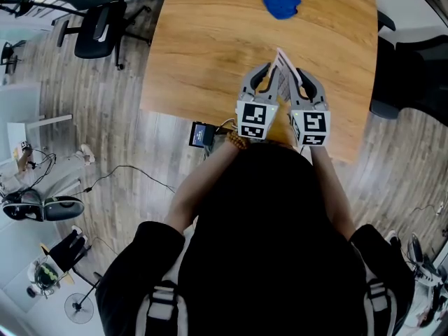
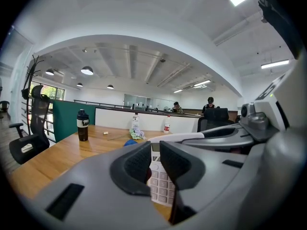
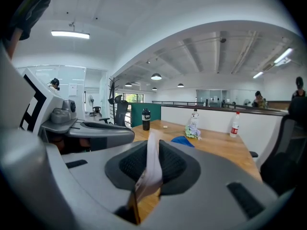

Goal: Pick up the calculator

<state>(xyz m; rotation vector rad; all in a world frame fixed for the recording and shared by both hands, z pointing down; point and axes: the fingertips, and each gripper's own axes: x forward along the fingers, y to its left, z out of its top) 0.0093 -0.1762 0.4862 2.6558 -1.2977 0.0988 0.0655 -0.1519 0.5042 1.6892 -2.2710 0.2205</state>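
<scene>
Jaws on my right gripper (image 3: pixel 154 168) are pinched on the calculator (image 3: pixel 153 147). I see it edge-on as a thin pale slab standing nearly upright between the two dark pads. My left gripper (image 2: pixel 154 164) sits just left of the right one, its jaws drawn almost together. A narrow slit between them shows the calculator's white keypad. The key print is too blurred for me to read, and I cannot tell whether the left pads actually press on the body.

From my head view both grippers converge on the calculator, held up over the near right part of the wooden table (image 1: pixel 203 54). The marker cubes (image 1: pixel 253 120) on each gripper lie close side by side at the table's near edge.

Farther out on the table lies a blue cloth (image 1: pixel 281 0). At the far left stands a dark bottle (image 2: pixel 83 125) with a white label that I cannot read. A clear bottle (image 2: pixel 167 124) with a red label stands at the far edge, its print also too small to make out. Beside it is another small bottle with something crumpled at its foot (image 2: pixel 136 130).

A green partition (image 2: pixel 72 121) stands behind the dark bottle. A black office chair (image 1: pixel 98 26) stands on the floor left of the table. Two people (image 2: pixel 210 102) sit well beyond the far counter.
</scene>
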